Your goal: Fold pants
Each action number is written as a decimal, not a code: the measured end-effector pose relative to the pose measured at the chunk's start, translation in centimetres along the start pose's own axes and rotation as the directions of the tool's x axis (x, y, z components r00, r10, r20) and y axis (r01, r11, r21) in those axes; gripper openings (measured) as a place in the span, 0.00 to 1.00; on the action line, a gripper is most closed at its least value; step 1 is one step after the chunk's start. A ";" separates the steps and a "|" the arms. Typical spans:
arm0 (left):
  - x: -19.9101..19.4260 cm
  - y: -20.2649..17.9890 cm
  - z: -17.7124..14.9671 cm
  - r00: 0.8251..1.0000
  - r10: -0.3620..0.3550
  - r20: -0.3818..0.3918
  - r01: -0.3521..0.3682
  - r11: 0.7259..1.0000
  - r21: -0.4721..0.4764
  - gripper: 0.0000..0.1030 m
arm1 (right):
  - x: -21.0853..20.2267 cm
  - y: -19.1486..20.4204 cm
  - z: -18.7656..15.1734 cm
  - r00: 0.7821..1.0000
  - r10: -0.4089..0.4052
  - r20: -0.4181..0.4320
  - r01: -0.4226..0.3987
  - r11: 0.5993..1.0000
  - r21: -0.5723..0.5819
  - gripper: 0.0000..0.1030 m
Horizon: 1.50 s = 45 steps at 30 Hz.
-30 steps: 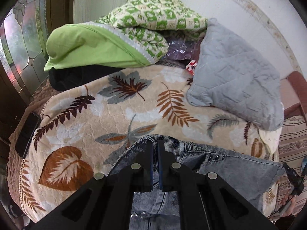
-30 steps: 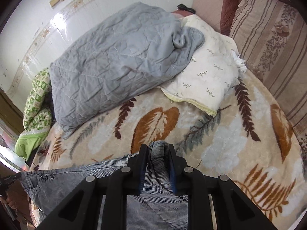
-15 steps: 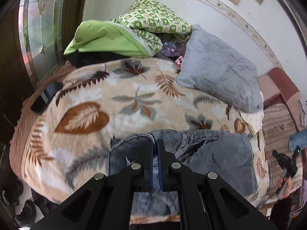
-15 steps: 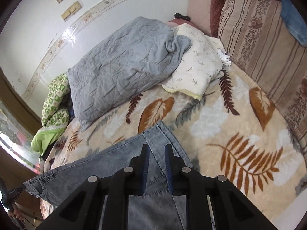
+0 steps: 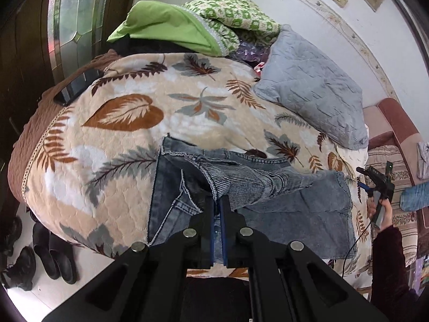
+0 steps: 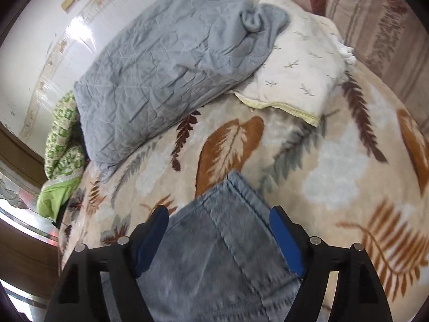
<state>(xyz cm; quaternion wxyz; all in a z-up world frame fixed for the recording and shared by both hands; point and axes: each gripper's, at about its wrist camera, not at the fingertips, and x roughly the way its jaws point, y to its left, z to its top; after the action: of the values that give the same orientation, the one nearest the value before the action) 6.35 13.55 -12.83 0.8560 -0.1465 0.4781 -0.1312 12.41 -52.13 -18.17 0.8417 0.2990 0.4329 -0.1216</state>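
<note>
Left gripper (image 5: 217, 201): jaws clamped together on a fold of the jeans (image 5: 268, 187), pinching a ribbed grey-blue section of denim that rises off the bed into the pads. Blue pad faces are nearly touching, with only cloth between them.

Right gripper (image 6: 218, 225): jaws have just been opening and now stand wide. The jeans' hem end (image 6: 236, 187) lies flat on the blanket between the fingers (image 6: 284, 238), pads not pressing on it. That view is motion-blurred near the denim. From the left wrist view the right gripper (image 5: 375, 179) shows at the far right edge of the bed, in a hand (image 5: 383, 212) with a dark red sleeve (image 5: 386, 257).

Jeans: on the near part of the leaf-print blanket (image 5: 128, 134), partly folded. A darker panel lies left, a lighter grey panel right, and the lifted ribbed fold runs across the middle.

Surroundings:
- grey quilted pillow (image 6: 171, 61) at the far side, overlapping a cream pillow with a small sprig print (image 6: 300, 75)
- green patterned bedding (image 5: 230, 13) with a plain lime-green piece (image 5: 163, 26) at the far left corner
- dark phone (image 5: 77, 86) on the left edge of the bed
- black shoes (image 5: 53, 257) on the floor, near left
- striped sofa back (image 6: 375, 18) to the right
- leaded glass panel (image 5: 72, 13) far left
</note>
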 end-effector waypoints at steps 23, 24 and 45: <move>-0.3 0.9 3.1 0.995 0.063 0.073 -0.057 0.995 -0.083 0.04 | 0.4 1.8 3.3 0.998 -0.051 0.021 0.053 0.996 -0.078 0.16; -0.7 1.1 3.3 0.993 0.075 0.092 -0.067 0.994 -0.087 0.04 | -1.6 2.1 3.7 0.998 -0.016 0.064 0.019 0.998 -0.061 0.16; 0.1 5.2 -2.5 0.999 -0.021 -0.030 0.014 0.981 -0.194 0.50 | -10.6 -15.6 -20.1 0.998 0.056 0.031 -0.061 0.978 0.197 0.20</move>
<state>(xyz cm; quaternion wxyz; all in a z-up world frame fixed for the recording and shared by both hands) 4.74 17.97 -16.13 0.8289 -0.2312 0.5007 -0.0938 -14.30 -52.83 -24.88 0.8163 0.3923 0.3990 -0.1430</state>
